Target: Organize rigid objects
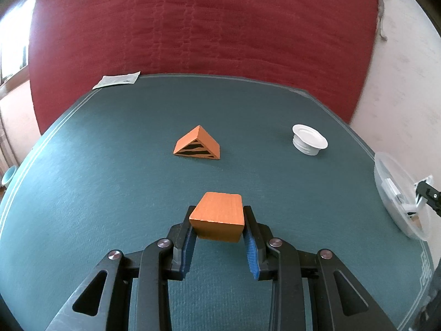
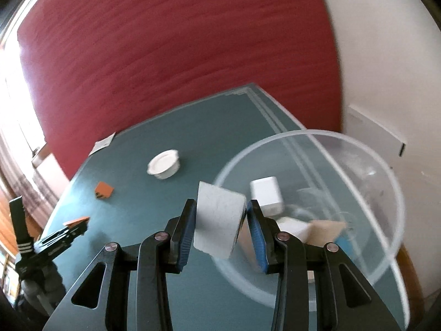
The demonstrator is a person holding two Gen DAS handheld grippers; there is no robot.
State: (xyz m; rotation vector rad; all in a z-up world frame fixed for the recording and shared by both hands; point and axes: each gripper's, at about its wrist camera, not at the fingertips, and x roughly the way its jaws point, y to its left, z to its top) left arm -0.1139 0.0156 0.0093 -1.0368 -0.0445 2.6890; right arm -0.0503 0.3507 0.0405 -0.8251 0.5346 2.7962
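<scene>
above the teal table (image 1: pixel 110 165), left gripper (image 1: pixel 219 220) clamps an orange wooden block (image 1: pixel 217 218). right gripper (image 2: pixel 220 215) grips a white foam block (image 2: pixel 217 218) beside the clear plastic bowl (image 2: pixel 386 193) holding white pieces.

Left gripper (image 1: pixel 219 220) clamped and angled down, right gripper (image 2: pixel 220 215) clamped, tilted

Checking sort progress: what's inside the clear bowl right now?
In the clear bowl: a white rounded block, a second white piece, a tan wooden piece and something blue. The right gripper and its white block cover the bowl's near left side.
</scene>
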